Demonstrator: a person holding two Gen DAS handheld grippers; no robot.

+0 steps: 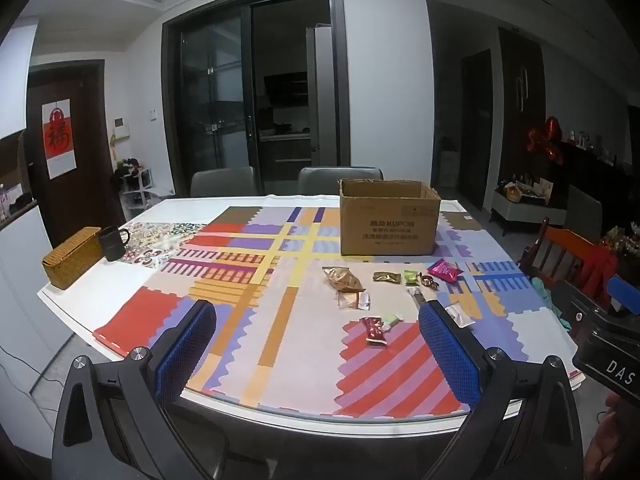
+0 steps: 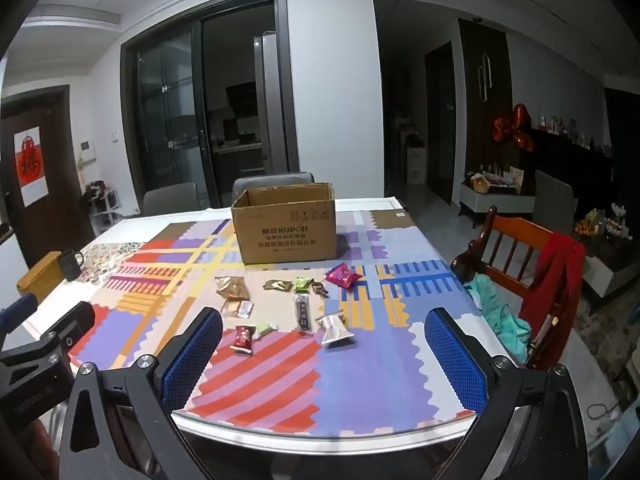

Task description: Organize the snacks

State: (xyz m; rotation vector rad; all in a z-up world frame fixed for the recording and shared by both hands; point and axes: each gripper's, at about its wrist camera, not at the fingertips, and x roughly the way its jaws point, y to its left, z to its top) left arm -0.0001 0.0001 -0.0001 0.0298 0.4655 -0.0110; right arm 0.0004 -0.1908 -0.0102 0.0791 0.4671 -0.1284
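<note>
Several small snack packets lie on the patterned tablecloth in front of an open cardboard box (image 1: 387,220) (image 2: 286,226). Among them are a pink packet (image 1: 444,270) (image 2: 343,276), a brown bag (image 1: 345,278) (image 2: 232,287), a red packet (image 1: 375,330) (image 2: 243,339), a green packet (image 2: 303,284) and a silver pouch (image 2: 335,330). My left gripper (image 1: 316,344) is open and empty over the table's near edge, well short of the snacks. My right gripper (image 2: 324,346) is open and empty, also at the near edge.
A wicker box (image 1: 72,257) and a dark mug (image 1: 113,243) stand at the table's left side. A wooden chair (image 2: 520,256) draped with red and teal cloth stands at the right. Two grey chairs (image 1: 338,180) are behind the table.
</note>
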